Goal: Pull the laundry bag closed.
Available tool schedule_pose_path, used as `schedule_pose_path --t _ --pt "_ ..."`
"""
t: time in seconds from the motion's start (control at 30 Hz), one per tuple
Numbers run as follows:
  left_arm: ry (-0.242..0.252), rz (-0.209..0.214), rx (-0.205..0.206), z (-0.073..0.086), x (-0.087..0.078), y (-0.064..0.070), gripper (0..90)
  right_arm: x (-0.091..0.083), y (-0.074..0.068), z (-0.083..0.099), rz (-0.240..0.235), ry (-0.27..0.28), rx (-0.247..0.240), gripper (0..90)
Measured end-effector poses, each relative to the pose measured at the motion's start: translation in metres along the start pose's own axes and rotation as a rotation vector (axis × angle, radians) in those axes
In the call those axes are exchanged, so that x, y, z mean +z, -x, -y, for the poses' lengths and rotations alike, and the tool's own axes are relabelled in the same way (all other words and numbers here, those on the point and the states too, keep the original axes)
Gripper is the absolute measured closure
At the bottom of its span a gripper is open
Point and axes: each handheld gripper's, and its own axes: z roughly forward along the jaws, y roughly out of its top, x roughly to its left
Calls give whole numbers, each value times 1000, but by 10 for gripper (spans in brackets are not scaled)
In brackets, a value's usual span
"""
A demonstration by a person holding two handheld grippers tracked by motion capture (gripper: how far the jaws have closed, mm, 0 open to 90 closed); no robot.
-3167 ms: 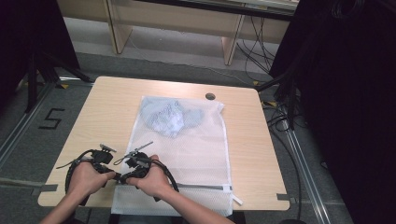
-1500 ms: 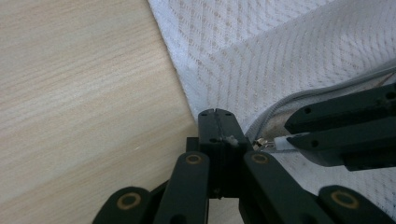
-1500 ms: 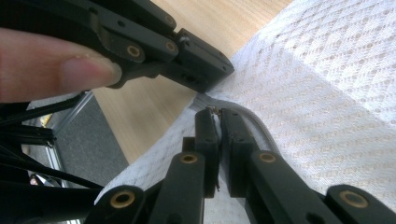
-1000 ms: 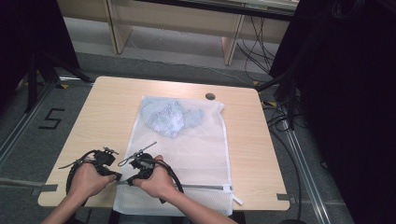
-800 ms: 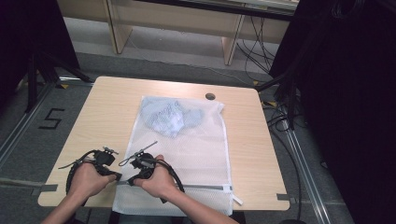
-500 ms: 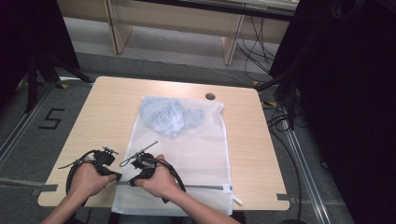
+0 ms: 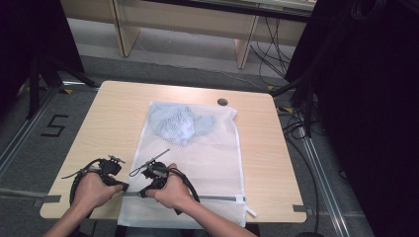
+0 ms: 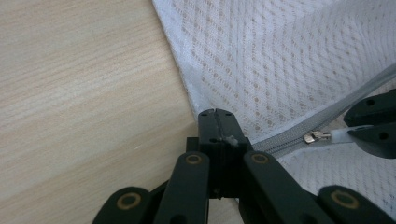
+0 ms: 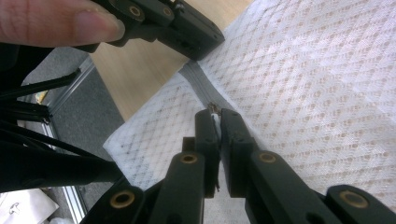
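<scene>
High view: the white mesh laundry bag (image 7: 197, 163) was laid flat on the table (image 7: 118, 113), with a pale blue garment (image 7: 180, 123) seen inside it, well beyond both tools. The left gripper (image 7: 123, 186) and the right gripper (image 7: 144, 191) were held low, close together at the bag's near-left corner, along the grey zipper (image 7: 207, 198). Both hands were wrapped around the handles, forearms entering from the near edge, wrists low.

Left gripper view: the jaws were pressed together on the zipper's end at the bag's edge — the tape ran away to their right, where the metal slider (image 8: 314, 137) was seen, its pull tab caught by the other tool.

Right gripper view: the jaws were closed on the pull tab (image 9: 213, 111), the mesh spread out beyond and to their right; the left gripper (image 9: 198, 39) was seen just ahead.

Risk, as judged: the small tab could slip from the narrow pinch if it were pulled off the zipper's line — or the mesh could bunch and jam the slider if the left hold gave way.
</scene>
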Motion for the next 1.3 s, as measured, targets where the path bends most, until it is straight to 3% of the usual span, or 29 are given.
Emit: schedule_pose_path --t 0.3,0.33,0.37,0.43,0.53,0.7,0.83,0.87,0.93,0.97,1.1,1.3 --pt "-1 0 2 0 0 -1 900 -5 1 2 12 -2 -7 871" --pt "-3 0 2 0 0 0 900 -5 2 2 14 5 -32 871" --pt "-2 0 2 0 0 -1 899 -6 1 3 20 -6 -6 871" --pt "-4 2 3 0 0 -1 899 -6 2 3 18 -5 -10 871" --pt "-6 -3 47 -1 -1 -4 899 -6 3 4 -3 2 -4 871" --pt "-6 -3 44 -1 -1 -4 899 -9 5 5 7 -1 -33 871" --pt "-8 3 12 0 -1 -2 899 -10 3 6 0 -7 -3 871" --pt "-6 -1 47 -1 -1 -4 899 -10 4 6 11 3 -35 871" --pt "-10 -2 48 -1 -1 -4 900 -10 4 6 20 0 -43 871" --pt "-10 -1 48 -1 -1 -4 899 -12 3 6 21 -7 -19 871" --pt "-15 -1 53 -1 -1 -5 900 -14 3 7 24 -17 2 871" --pt "-14 0 53 -1 -1 -5 900 -16 5 9 25 -16 -19 871"
